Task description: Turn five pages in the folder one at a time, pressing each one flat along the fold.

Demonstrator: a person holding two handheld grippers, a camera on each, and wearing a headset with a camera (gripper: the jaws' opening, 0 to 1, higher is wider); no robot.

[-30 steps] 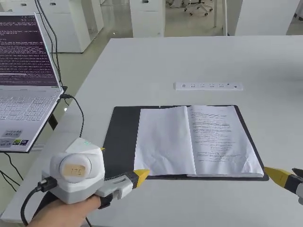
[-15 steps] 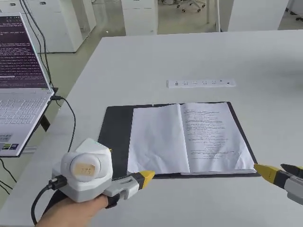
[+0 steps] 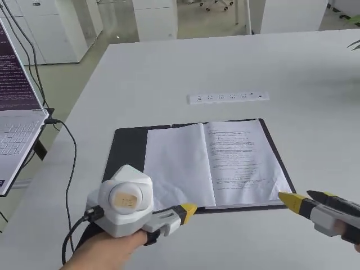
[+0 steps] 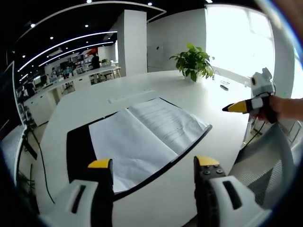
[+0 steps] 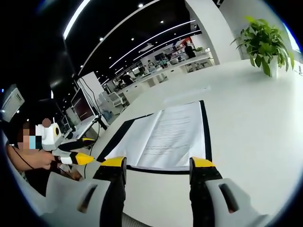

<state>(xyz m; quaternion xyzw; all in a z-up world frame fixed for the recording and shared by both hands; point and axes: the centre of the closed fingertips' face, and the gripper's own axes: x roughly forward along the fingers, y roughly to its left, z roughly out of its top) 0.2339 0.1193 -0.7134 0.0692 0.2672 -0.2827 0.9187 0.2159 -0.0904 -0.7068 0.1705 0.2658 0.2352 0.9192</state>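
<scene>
Black folder (image 3: pixel 126 154) lying open and flat on white table (image 3: pixel 169 67), blank page (image 3: pixel 177 163) on left, printed page (image 3: pixel 236 160) on right. Left gripper (image 4: pixel 154 163) held just off folder's near left corner, jaws spread wide, nothing between them. Right gripper (image 5: pixel 158 163) near folder's near right corner, not touching, jaws also apart and empty. Power strip (image 3: pixel 228 97) sits just beyond folder's far edge. Laptop (image 3: pixel 14 112) off to left of table, cable (image 3: pixel 70 169) hanging from it. Leafy plant (image 4: pixel 193 61) further out on table.
</scene>
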